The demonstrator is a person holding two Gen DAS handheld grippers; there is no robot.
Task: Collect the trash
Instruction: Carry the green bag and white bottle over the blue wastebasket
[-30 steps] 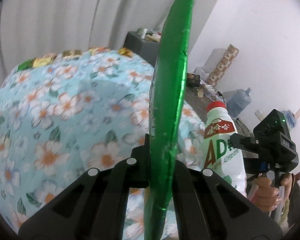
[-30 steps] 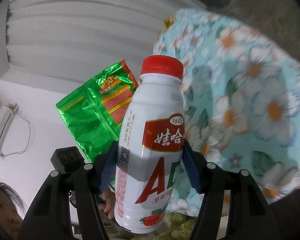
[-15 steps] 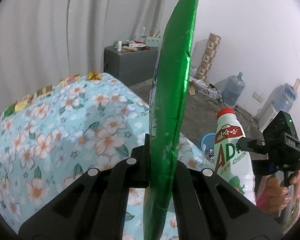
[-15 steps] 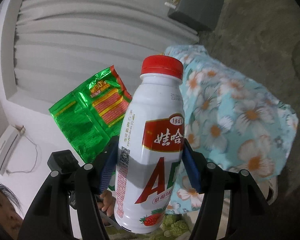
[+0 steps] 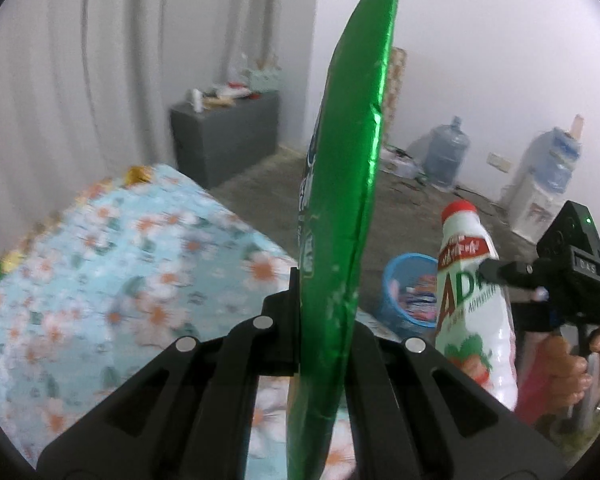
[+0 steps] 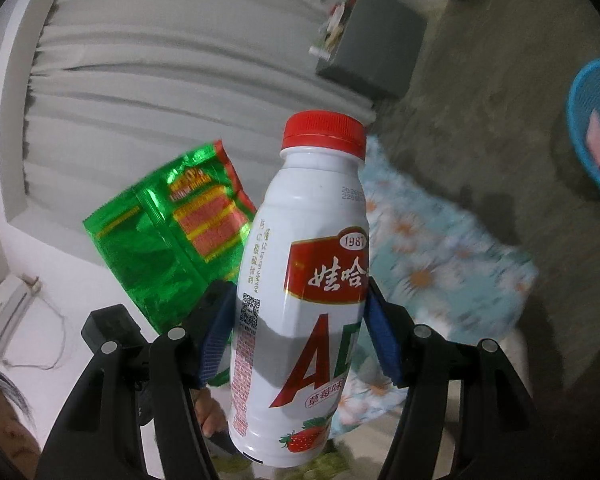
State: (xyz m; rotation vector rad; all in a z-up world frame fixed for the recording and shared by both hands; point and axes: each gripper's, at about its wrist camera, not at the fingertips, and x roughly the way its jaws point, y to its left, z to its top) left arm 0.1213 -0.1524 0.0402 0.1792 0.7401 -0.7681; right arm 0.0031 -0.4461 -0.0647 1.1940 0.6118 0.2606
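Two pieces of trash are in hand, and the relation that matters is where the blue basket lies from each.

Left wrist view: the left gripper [image 5: 324, 316] has its jaws clamped tight on a green foil snack bag [image 5: 348, 184], seen edge-on, its long axis running straight up from the jaws toward 12 o'clock. The blue wastebasket [image 5: 392, 280] stands on the concrete floor [image 5: 260, 188] at about 3 o'clock of the jaws, just past the corner of the floral tablecloth [image 5: 132, 264], with wrappers already inside. Between bag and the right edge of the frame the white milk-drink bottle [image 5: 472, 300] shows, carried by the right gripper, with the person's right hand [image 5: 568, 372] below it at 4 o'clock. From here the bottle looks nearer the basket than the bag does.

Right wrist view: the right gripper [image 6: 300, 332] holds the bottle [image 6: 304, 300] between its blue pads, jaws spread about the bottle's waist, red cap up toward 12 o'clock, so its long axis lies along the fingers. The basket [image 6: 580, 92] sits at about 2 o'clock, well apart, across bare floor. The foil bag [image 6: 168, 236] hangs at 10 o'clock, on the far side from the basket.

Judged so, the right hand is the nearer one; the coming move probably calls for swinging toward 2 o'clock until the bottle is above the rim, the bag following.
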